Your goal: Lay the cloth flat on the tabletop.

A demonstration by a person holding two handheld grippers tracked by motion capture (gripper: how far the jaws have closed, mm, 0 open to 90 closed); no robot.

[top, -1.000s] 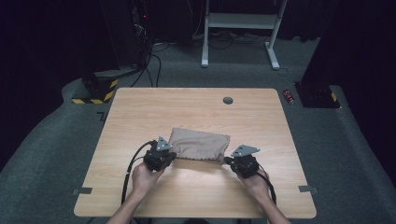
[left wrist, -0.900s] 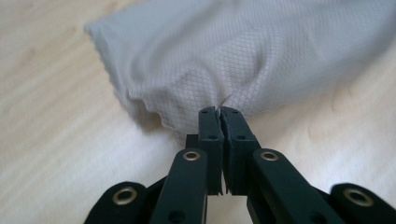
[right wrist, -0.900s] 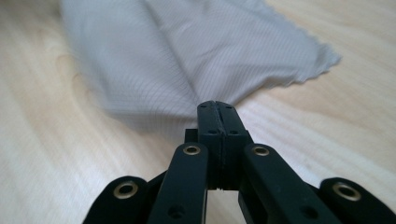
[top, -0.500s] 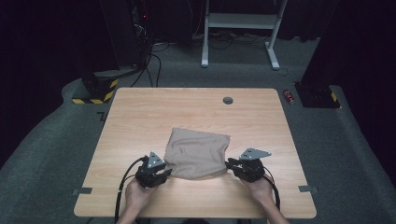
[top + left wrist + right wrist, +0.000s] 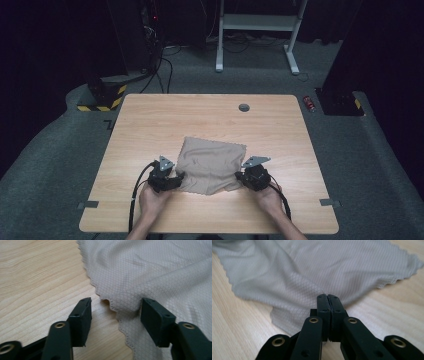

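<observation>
Cloth [image 5: 211, 167] drawn toward table's [image 5: 150, 120] near edge and spread flatter; left gripper [image 5: 113, 312] has just opened off its corner, right gripper [image 5: 328, 298] clamped on opposite edge.

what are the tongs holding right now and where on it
The right tongs pinch the beige cloth at its edge. The left tongs have just opened and hold nothing; the cloth's edge lies between them.
</observation>
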